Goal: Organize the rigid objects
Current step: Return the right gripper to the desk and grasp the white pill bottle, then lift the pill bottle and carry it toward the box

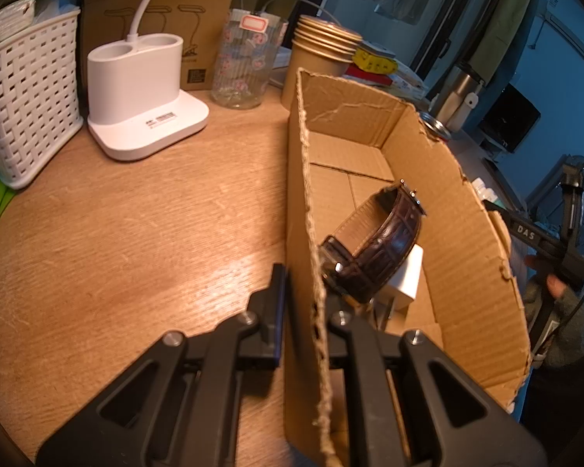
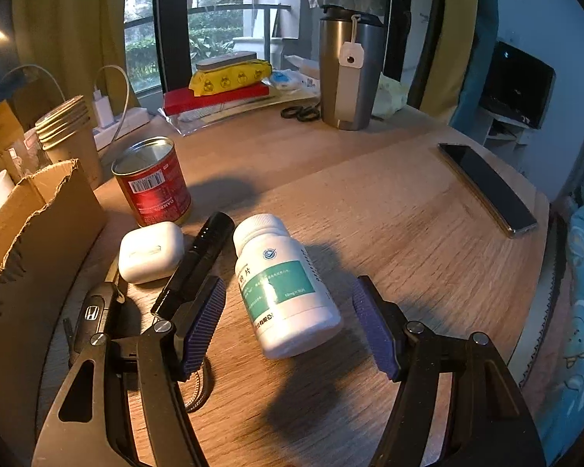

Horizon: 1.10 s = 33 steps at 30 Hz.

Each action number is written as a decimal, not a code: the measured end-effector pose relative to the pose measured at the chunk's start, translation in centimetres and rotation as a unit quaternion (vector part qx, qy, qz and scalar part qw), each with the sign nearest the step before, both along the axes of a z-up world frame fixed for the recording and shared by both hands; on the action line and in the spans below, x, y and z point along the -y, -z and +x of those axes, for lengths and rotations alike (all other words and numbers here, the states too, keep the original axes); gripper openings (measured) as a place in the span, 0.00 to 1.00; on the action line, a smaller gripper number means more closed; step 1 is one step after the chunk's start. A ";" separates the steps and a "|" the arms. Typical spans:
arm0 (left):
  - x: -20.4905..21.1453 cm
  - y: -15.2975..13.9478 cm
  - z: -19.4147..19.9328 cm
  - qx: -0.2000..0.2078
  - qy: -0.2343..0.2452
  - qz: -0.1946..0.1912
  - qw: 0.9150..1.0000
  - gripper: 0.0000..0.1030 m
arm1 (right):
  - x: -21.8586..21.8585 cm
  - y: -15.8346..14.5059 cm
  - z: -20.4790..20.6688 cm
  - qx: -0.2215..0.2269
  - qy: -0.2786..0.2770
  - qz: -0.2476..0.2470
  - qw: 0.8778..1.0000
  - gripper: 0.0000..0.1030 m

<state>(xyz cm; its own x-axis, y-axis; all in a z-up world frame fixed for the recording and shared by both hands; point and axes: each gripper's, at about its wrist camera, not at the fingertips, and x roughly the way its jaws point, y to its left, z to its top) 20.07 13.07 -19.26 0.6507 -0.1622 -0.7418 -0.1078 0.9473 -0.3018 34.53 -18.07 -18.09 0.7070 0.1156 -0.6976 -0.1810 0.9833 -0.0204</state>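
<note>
My left gripper (image 1: 301, 292) is shut on the near wall of an open cardboard box (image 1: 447, 202), one finger outside and one inside. In the box lie a brown leather watch (image 1: 381, 245) and a white charger block (image 1: 408, 276). My right gripper (image 2: 288, 323) is open with its blue pads on either side of a white pill bottle (image 2: 284, 284) that lies on its side on the wooden table. Left of the bottle lie a black flashlight (image 2: 198, 257), a white earbud case (image 2: 150, 251) and a black car key (image 2: 95, 315). The box's edge shows at the left of the right wrist view (image 2: 39, 241).
A red tin (image 2: 153, 179), a steel tumbler (image 2: 348, 70), a phone (image 2: 486, 186), scissors (image 2: 299, 113) and stacked paper cups (image 2: 68, 132) stand on the table. A white lamp base (image 1: 144, 97), a white basket (image 1: 23, 97) and a glass jar (image 1: 245, 58) stand behind the box.
</note>
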 end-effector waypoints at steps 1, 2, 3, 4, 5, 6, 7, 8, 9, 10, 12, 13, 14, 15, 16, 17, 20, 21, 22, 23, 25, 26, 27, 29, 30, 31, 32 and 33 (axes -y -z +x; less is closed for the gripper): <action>0.0 0.0 0.0 0.000 0.000 0.000 1.000 0.09 | 0.0 0.0 0.0 0.002 0.001 0.001 1.000 0.69; 0.0 0.0 0.0 0.000 0.000 0.000 1.000 0.09 | 0.1 0.0 -0.1 0.005 0.002 0.002 1.000 0.69; 0.0 0.0 0.0 0.000 0.000 0.000 1.000 0.09 | 0.0 0.0 0.0 0.004 0.001 0.002 1.000 0.69; 0.0 0.0 0.0 0.000 0.000 0.000 1.000 0.09 | 0.0 0.0 0.0 0.003 -0.001 0.003 1.000 0.68; 0.0 0.0 0.0 0.000 0.000 0.000 1.000 0.09 | 0.0 0.0 0.0 0.004 -0.002 0.001 1.000 0.62; 0.0 0.0 0.0 0.000 0.000 0.000 1.000 0.09 | -0.1 0.1 0.0 0.004 -0.002 -0.002 1.000 0.58; 0.0 0.0 0.0 0.000 0.000 0.000 1.000 0.09 | -0.2 0.1 0.0 0.004 -0.003 -0.006 1.000 0.52; 0.0 0.0 0.0 0.000 0.000 0.000 1.000 0.09 | -0.2 0.1 0.0 0.005 -0.004 -0.010 1.000 0.52; 0.0 0.0 0.0 0.000 0.000 0.000 1.000 0.09 | -0.3 0.1 0.0 0.006 -0.005 -0.012 1.000 0.52; 0.0 0.0 0.0 0.000 0.000 0.000 1.000 0.09 | -0.4 0.1 -0.1 0.007 -0.007 -0.014 1.000 0.51; 0.0 0.0 0.0 0.000 0.000 0.000 1.000 0.09 | -0.5 0.0 -0.3 0.009 -0.010 -0.016 1.000 0.48; 0.0 0.0 0.0 0.000 0.000 0.000 1.000 0.09 | -0.5 -0.1 -0.4 0.011 -0.011 -0.016 1.000 0.47; 0.0 0.0 0.0 0.000 0.000 0.000 1.000 0.09 | -0.5 -0.2 -0.4 0.012 -0.012 -0.016 1.000 0.46; 0.0 0.0 0.0 0.000 0.000 0.000 1.000 0.09 | -0.5 -0.4 -0.5 0.014 -0.013 -0.015 1.000 0.46; 0.0 0.0 0.0 0.000 0.000 0.000 1.000 0.09 | -0.6 -0.6 -0.7 0.016 -0.014 -0.015 1.000 0.45; 0.0 0.0 0.0 0.000 0.000 0.000 1.000 0.09 | -0.6 -0.9 -0.9 0.020 -0.016 -0.015 1.000 0.45; 0.0 0.0 0.0 0.000 0.000 0.000 1.000 0.09 | -0.9 -1.9 -1.5 0.031 -0.023 -0.014 0.999 0.44; 0.0 0.0 0.0 0.000 0.000 0.000 1.000 0.09 | -0.9 -2.1 -1.7 0.035 -0.025 -0.013 0.999 0.44; 0.0 0.0 0.0 0.000 0.000 0.000 1.000 0.09 | -1.0 -2.4 -1.9 0.038 -0.027 -0.014 0.999 0.44; 0.0 0.0 0.0 0.000 0.000 0.000 1.000 0.09 | -1.1 -2.8 -2.2 0.043 -0.030 -0.014 0.999 0.44; 0.0 0.0 0.0 0.000 0.000 0.000 1.000 0.09 | -1.3 -3.3 -2.6 0.049 -0.034 -0.014 0.998 0.44; 0.0 0.0 0.0 0.000 0.000 0.000 1.000 0.09 | -1.5 -3.8 -3.0 0.055 -0.037 -0.011 0.998 0.44; 0.0 0.0 0.0 0.000 0.000 0.000 1.000 0.09 | -1.6 -4.2 -3.3 0.060 -0.039 -0.009 0.997 0.44; 0.0 0.0 0.0 0.000 0.000 0.000 1.000 0.09 | -1.7 -5.0 -3.9 0.068 -0.046 0.001 0.997 0.44; 0.0 0.0 0.0 0.000 0.000 0.000 1.000 0.09 | -1.8 -5.4 -4.1 0.070 -0.050 0.005 0.996 0.44; 0.0 0.0 0.0 0.000 0.000 0.000 1.000 0.09 | -2.0 -5.8 -4.4 0.074 -0.055 0.011 0.996 0.44; 0.0 0.0 0.0 0.000 0.000 0.000 1.000 0.09 | -2.1 -6.3 -4.6 0.077 -0.059 0.015 0.995 0.44; 0.0 0.0 0.0 0.000 0.000 0.000 1.000 0.09 | -2.3 -6.6 -4.9 0.080 -0.063 0.019 0.995 0.44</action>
<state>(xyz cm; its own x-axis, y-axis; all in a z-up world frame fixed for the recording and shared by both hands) 20.08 13.04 -19.29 0.6506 -0.1623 -0.7418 -0.1085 0.9470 -0.3024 29.66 -15.81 -11.48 0.7867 0.2336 -0.5715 -0.2995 0.9538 -0.0225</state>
